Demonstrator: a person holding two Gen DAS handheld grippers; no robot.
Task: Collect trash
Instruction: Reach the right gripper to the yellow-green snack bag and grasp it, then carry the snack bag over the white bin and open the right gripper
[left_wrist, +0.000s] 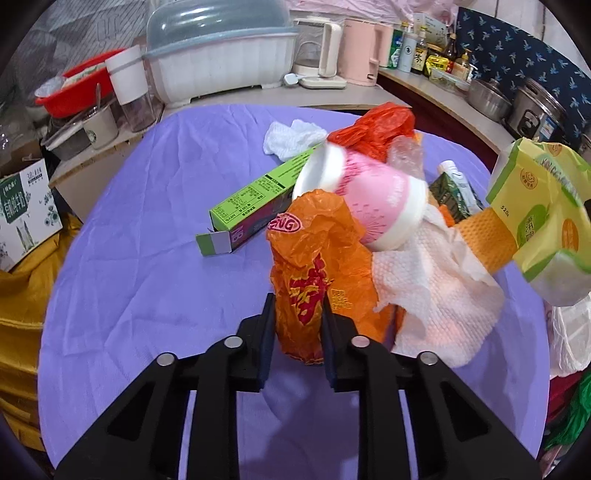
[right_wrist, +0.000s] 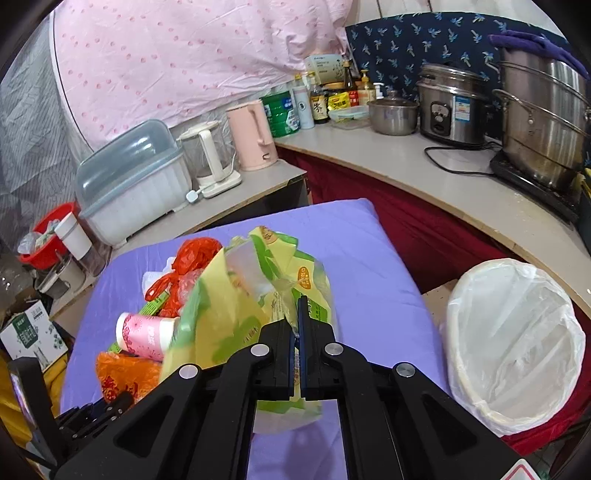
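My left gripper (left_wrist: 298, 314) has its jaws around the lower part of an orange plastic bag (left_wrist: 314, 266) on the purple table (left_wrist: 147, 258), pads touching its sides. Behind the bag lie a pink and white cup (left_wrist: 373, 192), a white paper towel (left_wrist: 436, 291), a green box (left_wrist: 258, 199), a red bag (left_wrist: 373, 129) and a small carton (left_wrist: 456, 192). My right gripper (right_wrist: 297, 317) is shut on a yellow-green food packet (right_wrist: 240, 306), held above the table; the packet also shows in the left wrist view (left_wrist: 543, 218). A white-lined bin (right_wrist: 513, 339) stands to the right.
A counter (right_wrist: 424, 166) runs behind with a dish rack (right_wrist: 129, 184), kettles (right_wrist: 253, 134), bottles, a rice cooker (right_wrist: 450, 107) and steel pots (right_wrist: 539, 118). A red basin (left_wrist: 83, 88) and a jar (left_wrist: 129, 88) sit at the left. A carton box (left_wrist: 22, 214) stands beside the table.
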